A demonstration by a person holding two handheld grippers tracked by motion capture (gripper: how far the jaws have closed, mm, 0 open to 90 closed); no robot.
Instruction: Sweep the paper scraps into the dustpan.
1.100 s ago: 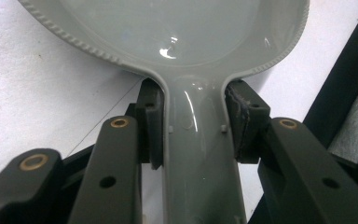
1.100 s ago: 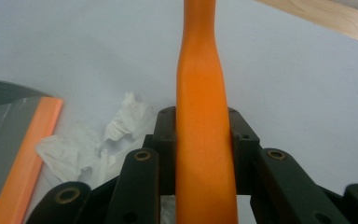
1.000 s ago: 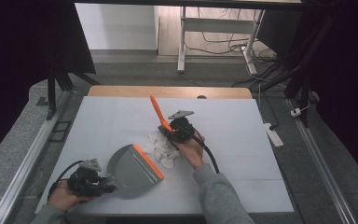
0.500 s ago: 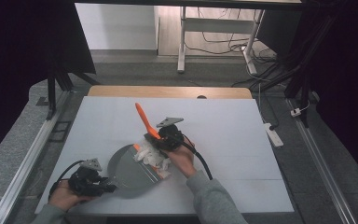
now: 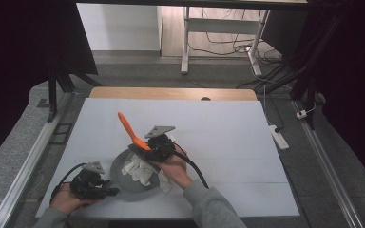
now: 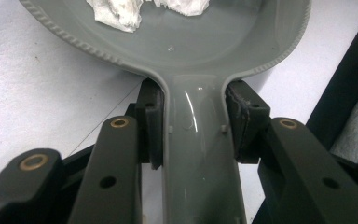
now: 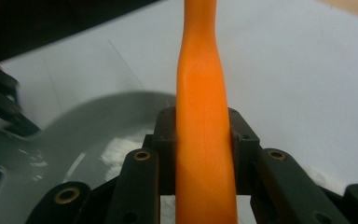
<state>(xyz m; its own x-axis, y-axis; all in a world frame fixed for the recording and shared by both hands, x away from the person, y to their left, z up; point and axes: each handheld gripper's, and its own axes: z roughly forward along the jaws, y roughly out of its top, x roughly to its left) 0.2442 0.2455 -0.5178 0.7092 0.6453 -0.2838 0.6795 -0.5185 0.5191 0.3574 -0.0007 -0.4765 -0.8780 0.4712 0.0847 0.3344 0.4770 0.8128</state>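
Fingers of the left gripper (image 5: 105, 190) clamp the grey dustpan (image 5: 123, 183) handle at the near left, while the right gripper (image 5: 159, 146), closed on the orange brush (image 5: 129, 129), has swept leftward since a second ago, pushing white paper scraps (image 5: 140, 170) into the pan, so collection looks nearly finished.

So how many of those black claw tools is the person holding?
2. The left gripper sits near the table's front edge, clamped on the grey dustpan handle. The right gripper is over the dustpan's far side, clamped on the orange brush handle.
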